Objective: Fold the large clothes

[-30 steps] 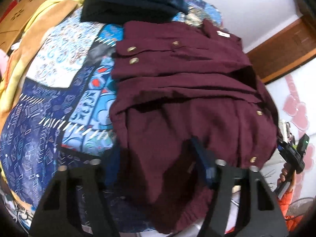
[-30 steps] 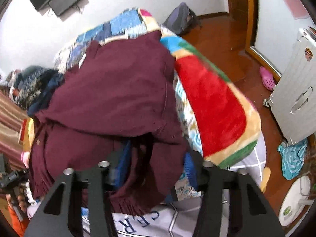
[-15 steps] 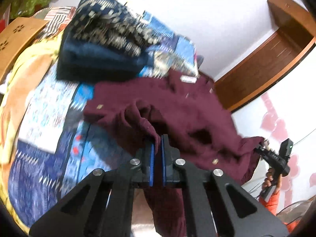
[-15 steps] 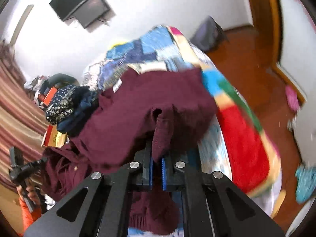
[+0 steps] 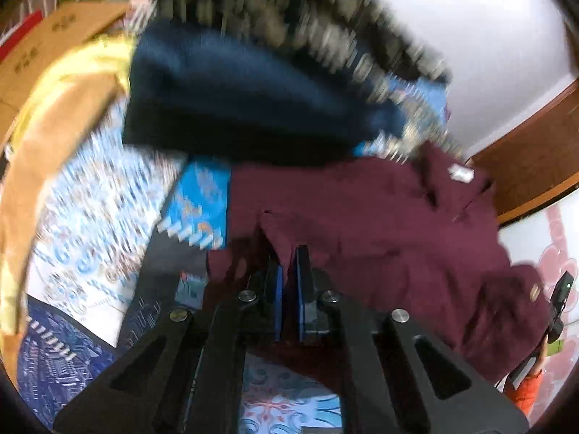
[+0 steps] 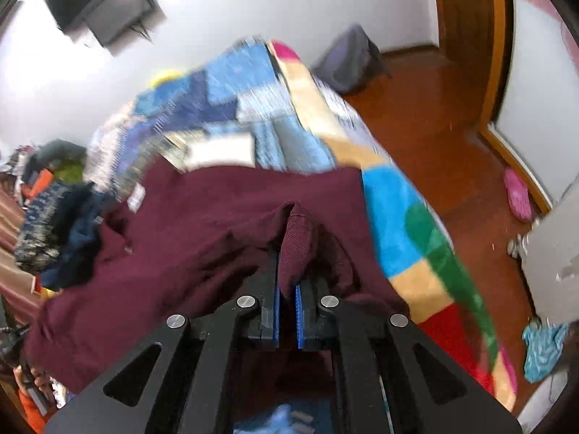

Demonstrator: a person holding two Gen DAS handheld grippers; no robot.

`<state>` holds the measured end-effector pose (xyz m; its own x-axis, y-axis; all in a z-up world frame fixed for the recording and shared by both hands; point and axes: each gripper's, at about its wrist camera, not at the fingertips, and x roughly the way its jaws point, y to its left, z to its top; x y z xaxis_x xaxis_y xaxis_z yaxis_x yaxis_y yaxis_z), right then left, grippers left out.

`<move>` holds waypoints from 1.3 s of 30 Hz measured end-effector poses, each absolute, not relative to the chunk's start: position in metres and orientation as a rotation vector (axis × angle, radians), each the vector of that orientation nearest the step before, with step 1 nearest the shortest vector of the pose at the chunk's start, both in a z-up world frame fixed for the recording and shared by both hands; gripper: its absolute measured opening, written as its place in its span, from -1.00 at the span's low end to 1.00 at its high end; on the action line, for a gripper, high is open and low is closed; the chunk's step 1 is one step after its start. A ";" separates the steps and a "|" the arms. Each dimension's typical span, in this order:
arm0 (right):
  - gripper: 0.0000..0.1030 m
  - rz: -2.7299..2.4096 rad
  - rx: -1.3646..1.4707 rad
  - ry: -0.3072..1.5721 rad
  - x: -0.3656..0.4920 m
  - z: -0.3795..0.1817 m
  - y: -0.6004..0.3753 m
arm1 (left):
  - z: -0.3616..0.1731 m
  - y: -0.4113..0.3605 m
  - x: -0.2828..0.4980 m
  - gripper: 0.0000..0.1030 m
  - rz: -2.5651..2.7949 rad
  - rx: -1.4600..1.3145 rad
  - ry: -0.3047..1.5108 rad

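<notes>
Maroon shirt (image 5: 380, 217) fills the centre and right of the left wrist view, spread over a blue patterned quilt (image 5: 90, 217), its white neck label toward the upper right. Left gripper (image 5: 288, 267) has its blue-padded fingers pressed together on a fold of the shirt's edge. Right gripper (image 6: 287, 271), low in the centre of its view, likewise pinches a raised ridge of the shirt (image 6: 202, 231). Folded dark blue clothes (image 5: 231, 101) lie beyond, at upper centre, blurred.
</notes>
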<state>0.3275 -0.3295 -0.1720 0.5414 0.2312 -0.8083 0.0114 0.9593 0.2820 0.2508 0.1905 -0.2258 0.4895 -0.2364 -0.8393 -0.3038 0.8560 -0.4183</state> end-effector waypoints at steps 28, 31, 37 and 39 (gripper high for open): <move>0.11 0.219 0.210 0.897 0.243 -0.115 -0.312 | -0.169 0.150 0.171 0.11 -0.021 -0.484 0.980; 0.11 0.222 0.265 0.917 0.243 -0.129 -0.310 | -0.190 0.150 0.171 0.11 -0.033 -0.598 1.018; 0.11 0.221 0.422 0.981 0.251 -0.159 -0.306 | -0.207 0.141 0.179 -0.19 -0.078 -0.686 1.047; 0.11 0.224 0.432 0.955 0.253 -0.156 -0.304 | -0.198 0.138 0.179 -0.46 -0.052 -0.626 1.013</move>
<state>0.2525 -0.3042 -0.1562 0.5632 0.3711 -0.7383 0.0034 0.8924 0.4512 0.1795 0.1381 -0.1975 0.5434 -0.3219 -0.7753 -0.2405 0.8252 -0.5111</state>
